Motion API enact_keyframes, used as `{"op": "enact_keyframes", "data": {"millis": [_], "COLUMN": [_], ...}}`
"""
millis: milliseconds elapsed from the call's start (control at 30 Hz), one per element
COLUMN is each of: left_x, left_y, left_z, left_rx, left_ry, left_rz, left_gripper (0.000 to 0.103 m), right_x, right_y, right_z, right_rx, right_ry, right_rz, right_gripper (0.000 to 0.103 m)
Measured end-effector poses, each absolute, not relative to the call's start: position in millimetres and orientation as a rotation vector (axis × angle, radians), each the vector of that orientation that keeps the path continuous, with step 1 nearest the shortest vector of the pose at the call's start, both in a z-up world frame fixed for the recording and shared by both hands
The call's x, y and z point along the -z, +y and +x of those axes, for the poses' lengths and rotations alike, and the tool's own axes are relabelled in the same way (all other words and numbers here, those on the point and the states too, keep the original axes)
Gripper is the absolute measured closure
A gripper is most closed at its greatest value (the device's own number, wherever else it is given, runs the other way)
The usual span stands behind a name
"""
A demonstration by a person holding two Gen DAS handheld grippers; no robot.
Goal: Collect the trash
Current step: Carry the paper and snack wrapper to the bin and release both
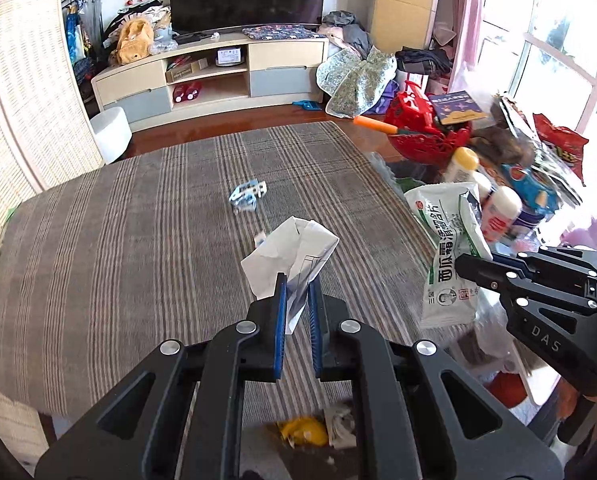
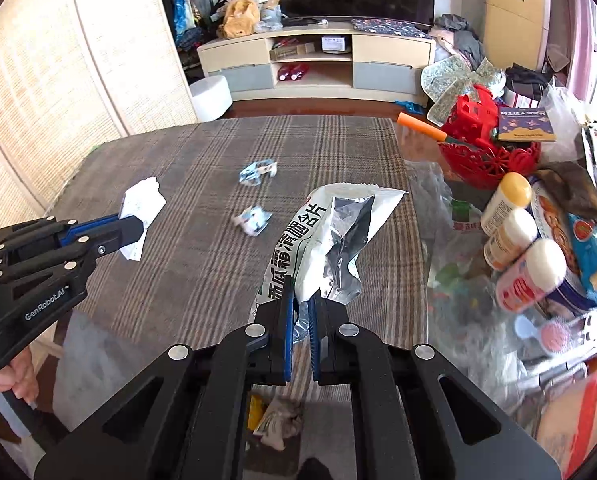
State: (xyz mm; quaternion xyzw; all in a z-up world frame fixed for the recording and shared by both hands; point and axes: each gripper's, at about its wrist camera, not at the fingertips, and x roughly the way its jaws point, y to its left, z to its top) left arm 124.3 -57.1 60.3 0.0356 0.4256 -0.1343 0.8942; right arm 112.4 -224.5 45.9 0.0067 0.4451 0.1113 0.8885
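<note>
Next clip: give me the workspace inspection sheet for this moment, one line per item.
Surface: plaid cloth covers the table.
Job's things: crumpled white paper in the left tongs; green-and-white foil wrapper in the right tongs; two small blue-white scraps lie loose on the cloth.
Clutter: bottles, snack bags and a red basket crowd the table's right side.
Grippers: both closed on their items, held above the cloth.
Cables: nothing seen.
Surroundings: TV stand, white stool, clothes piles; trash heap visible below the tongs.
</note>
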Motion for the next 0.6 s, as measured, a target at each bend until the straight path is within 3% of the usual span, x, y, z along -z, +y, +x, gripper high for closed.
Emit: {"op": "enact_keyframes", "data": {"millis": [267, 600], "left_x": [-47, 47], "left_y": [-39, -16], "left_z": [39, -22], "left_rx": [0.276, 0.266], "left_ry": [0.911, 1.035], "left_rz": [0.013, -0.096], "left_gripper": [0.094, 0.094], "right_x": [-31, 61], "right_y": [-207, -180], "right_z": [34, -28], "right_rx": [-0.272, -0.33], "right_ry": [0.962, 1.116], "right_rz": [0.019, 0.037], "right_gripper": [0.095, 0.095]}}
